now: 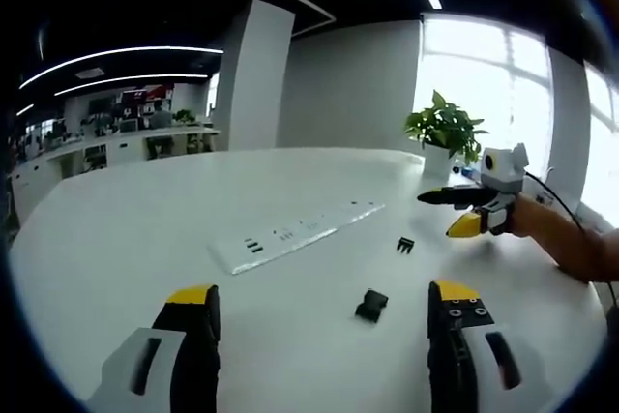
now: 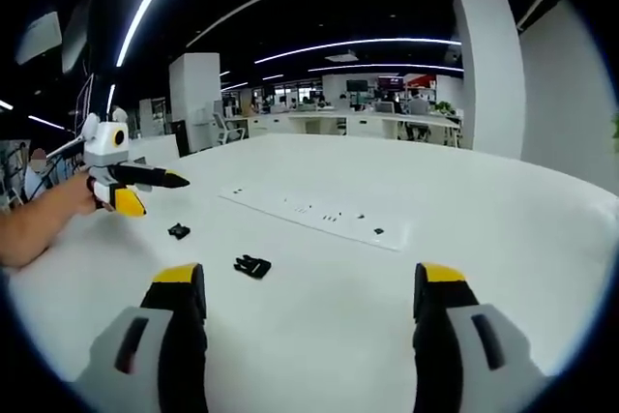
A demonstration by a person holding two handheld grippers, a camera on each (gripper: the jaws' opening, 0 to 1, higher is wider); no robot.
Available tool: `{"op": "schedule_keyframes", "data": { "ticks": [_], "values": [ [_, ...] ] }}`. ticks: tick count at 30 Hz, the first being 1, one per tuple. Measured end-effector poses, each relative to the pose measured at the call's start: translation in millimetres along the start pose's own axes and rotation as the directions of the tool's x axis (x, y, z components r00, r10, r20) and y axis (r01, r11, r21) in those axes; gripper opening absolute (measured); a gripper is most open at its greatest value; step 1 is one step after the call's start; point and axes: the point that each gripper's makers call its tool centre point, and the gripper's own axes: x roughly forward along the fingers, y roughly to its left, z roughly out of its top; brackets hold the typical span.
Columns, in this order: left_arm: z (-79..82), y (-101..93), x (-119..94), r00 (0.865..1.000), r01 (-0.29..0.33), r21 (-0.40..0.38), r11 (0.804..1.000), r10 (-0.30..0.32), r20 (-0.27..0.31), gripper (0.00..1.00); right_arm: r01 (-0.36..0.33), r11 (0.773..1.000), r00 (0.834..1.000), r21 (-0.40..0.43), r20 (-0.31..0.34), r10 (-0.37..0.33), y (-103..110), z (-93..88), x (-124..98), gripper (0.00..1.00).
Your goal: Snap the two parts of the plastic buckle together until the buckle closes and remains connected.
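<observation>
I'm working over a big white table (image 1: 145, 239) in an open-plan office, with a flush power-socket strip (image 1: 295, 234) set into its middle and a potted plant (image 1: 445, 132) near the window side. The two buckle parts lie loose on the bare surface, apart from each other and close to the strip: in the left gripper view the socket half (image 1: 371, 305) sits just ahead, between my jaws and nearer the right-hand one, and the pronged half (image 1: 405, 245) lies a little beyond it. In the right gripper view the pronged half (image 2: 252, 265) is the closer piece and the socket half (image 2: 178, 231) lies farther off, toward the other gripper. My left gripper (image 1: 324, 311) has its jaws spread wide and grips nothing; my right gripper (image 2: 309, 297) is equally wide and bare, and seen from the left camera it hovers above the table beyond the pieces. I judge the step in hand is the first pickup, one piece per gripper. To do it well I'd come down low and square on each piece, pinch it across its flat sides, leave the prongs and the socket mouth sticking out clear of the pads, and keep the parts from skating on the slick top. Then I'd line the prongs up straight with the mouth before pushing them home.
</observation>
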Motion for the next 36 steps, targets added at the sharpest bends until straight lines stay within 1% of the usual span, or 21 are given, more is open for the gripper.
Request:
{"op": "schedule_keyframes", "data": {
  "ticks": [4, 8, 10, 12, 13, 14, 16, 18, 24, 28, 31, 34, 36],
  "values": [
    [-2.5, -1.9, 1, 1.0, 0.025, 0.066, 0.997, -0.024, -0.019, 0.89, -0.017, 1.0, 1.0, -0.024, 0.0, 0.017, 1, 1.6, 3, 0.86],
    [-6.0, -4.1, 3, 0.998, 0.048, 0.096, 0.994, -0.045, -0.038, 0.88, -0.036, 0.998, 0.999, -0.042, 0.005, 0.036, 3, 3.4, 4, 0.85],
    [-6.9, -3.0, 5, 0.998, 0.049, 0.1, 0.994, -0.045, -0.041, 0.88, -0.055, 0.997, 0.998, -0.057, 0.01, 0.055, 5, 4.0, 6, 0.83],
    [-7.3, -1.3, 7, 0.998, 0.052, 0.104, 0.993, -0.048, -0.046, 0.87, -0.069, 0.995, 0.998, -0.071, -0.001, 0.069, 7, 1.9, 9, 0.81],
    [-7.5, -2.3, 7, 0.997, 0.063, 0.106, 0.992, -0.058, -0.049, 0.84, -0.09, 0.993, 0.996, -0.078, 0.004, 0.09, 10, 3.1, 10, 0.81],
    [-7.7, -2.8, 7, 0.997, 0.07, 0.109, 0.992, -0.064, -0.053, 0.82, -0.095, 0.992, 0.995, -0.079, 0.005, 0.096, 10, 3.7, 11, 0.81],
    [-7.1, -3.6, 8, 0.995, 0.084, 0.122, 0.989, -0.077, -0.061, 0.8, -0.115, 0.989, 0.993, -0.096, 0.0, 0.116, 12, 3.6, 14, 0.8],
    [-5.5, -2.0, 11, 0.994, 0.092, 0.13, 0.987, -0.084, -0.065, 0.79, -0.123, 0.985, 0.992, -0.118, -0.012, 0.123, 11, 1.3, 18, 0.78],
    [-7.2, 0.9, 14, 0.992, 0.107, 0.141, 0.984, -0.097, -0.082, 0.77, -0.137, 0.981, 0.991, -0.137, -0.029, 0.134, 10, -2.3, 21, 0.78],
    [-7.8, 0.6, 13, 0.99, 0.123, 0.147, 0.981, -0.11, -0.09, 0.76, -0.153, 0.977, 0.988, -0.151, -0.033, 0.149, 13, 0.2, 21, 0.78],
    [-7.8, 0.0, 13, 0.988, 0.136, 0.158, 0.978, -0.121, -0.101, 0.73, -0.183, 0.968, 0.983, -0.172, -0.035, 0.18, 17, 0.8, 21, 0.76],
    [-7.1, -3.9, 13, 0.984, 0.161, 0.164, 0.973, -0.145, -0.105, 0.72, -0.207, 0.962, 0.978, -0.176, -0.024, 0.206, 21, 2.7, 20, 0.75],
    [-7.2, -6.2, 13, 0.982, 0.173, 0.171, 0.97, -0.155, -0.111, 0.71, -0.219, 0.958, 0.976, -0.186, -0.029, 0.217, 22, 2.3, 20, 0.73]
  ]
}}
